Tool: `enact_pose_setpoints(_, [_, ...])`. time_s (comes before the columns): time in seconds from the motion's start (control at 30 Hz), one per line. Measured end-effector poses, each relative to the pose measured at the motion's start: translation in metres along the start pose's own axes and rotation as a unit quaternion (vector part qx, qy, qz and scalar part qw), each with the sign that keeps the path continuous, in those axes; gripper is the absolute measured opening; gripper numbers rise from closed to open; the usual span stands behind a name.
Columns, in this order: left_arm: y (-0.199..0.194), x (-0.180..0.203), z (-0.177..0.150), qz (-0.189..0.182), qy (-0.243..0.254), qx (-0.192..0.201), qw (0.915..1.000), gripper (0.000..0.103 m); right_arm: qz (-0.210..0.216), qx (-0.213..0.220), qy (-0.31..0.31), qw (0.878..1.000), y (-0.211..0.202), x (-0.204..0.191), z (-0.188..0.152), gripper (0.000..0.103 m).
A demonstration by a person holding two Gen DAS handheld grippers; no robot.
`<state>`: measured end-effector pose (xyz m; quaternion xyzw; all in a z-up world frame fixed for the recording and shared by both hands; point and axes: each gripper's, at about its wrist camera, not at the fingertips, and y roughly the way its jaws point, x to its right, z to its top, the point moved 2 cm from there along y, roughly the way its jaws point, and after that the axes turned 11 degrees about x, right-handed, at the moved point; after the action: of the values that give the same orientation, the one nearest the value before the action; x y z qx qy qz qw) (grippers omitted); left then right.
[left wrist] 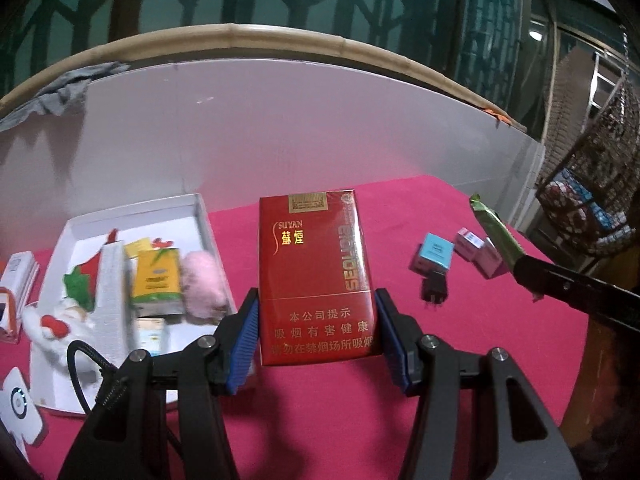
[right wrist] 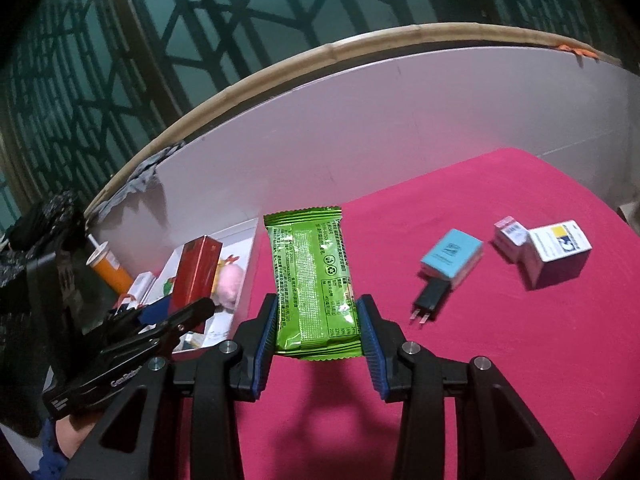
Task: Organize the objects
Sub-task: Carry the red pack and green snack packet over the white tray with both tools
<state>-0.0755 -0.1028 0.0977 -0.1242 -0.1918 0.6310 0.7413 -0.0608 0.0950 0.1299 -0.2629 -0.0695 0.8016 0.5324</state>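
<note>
Left hand-held gripper [left wrist: 316, 336] clamps rigid red cardboard cigarette pack [left wrist: 316, 276] by its sides; right hand-held gripper [right wrist: 318, 334] pinches light, crushable green foil snack packet [right wrist: 310, 276].

red cigarette pack [left wrist: 316, 276]: "SUYAN", "蘇煙", "本公司提示 吸烟有害健康" | hand-held gripper [right wrist: 124, 376]: "GenRobot"
</note>
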Motion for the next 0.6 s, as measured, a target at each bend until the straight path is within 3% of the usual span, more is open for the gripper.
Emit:
enact_pose_setpoints(0.3, [-0.015,-0.041,0.002,0.019,-0.028,0.016,0.9993,0.054,0.03,-0.026,-0.029,0.999,0.022,-0.046,-0.01,0.043])
enact_pose_setpoints(0.6, [-0.034,-0.093,0.017,0.058,-0.04,0.038,0.9968,0.054,0.054,-0.018,-0.06,0.997,0.039,-0.093,0.008,0.043])
